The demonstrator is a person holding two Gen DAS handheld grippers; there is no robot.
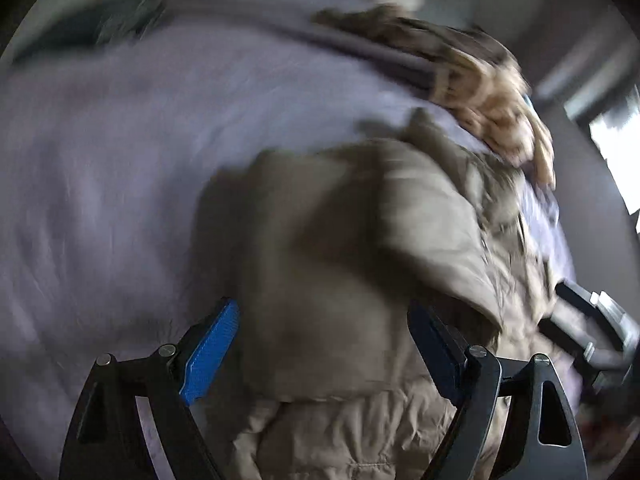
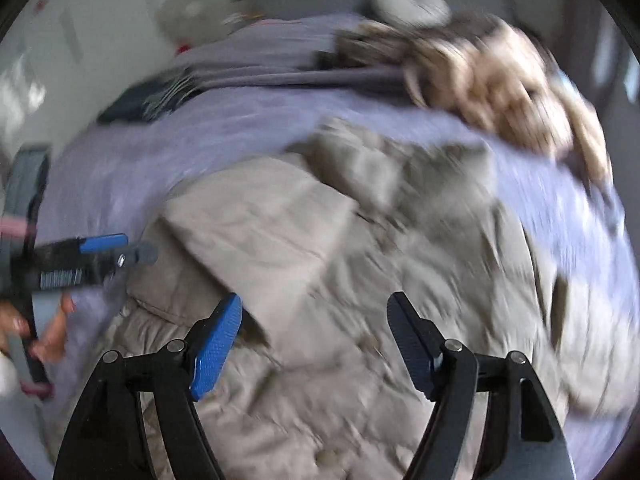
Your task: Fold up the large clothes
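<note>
A large beige padded jacket (image 1: 360, 240) lies on a lilac bed sheet (image 1: 120, 160), with one flap folded over its body. My left gripper (image 1: 324, 340) is open and empty just above the jacket's lower part. My right gripper (image 2: 316, 340) is open and empty above the jacket (image 2: 320, 260), which fills the middle of the right wrist view. The left gripper also shows at the left edge of the right wrist view (image 2: 116, 250), held by a hand. The right gripper's body shows at the right edge of the left wrist view (image 1: 592, 328). Both views are blurred.
A tan and brown furry blanket (image 2: 500, 80) is heaped at the far right of the bed (image 2: 180, 152). A dark striped cloth (image 2: 152, 100) lies at the far left. A round pale cushion (image 2: 408, 0) sits at the back. A bright window (image 1: 616, 152) is at the right.
</note>
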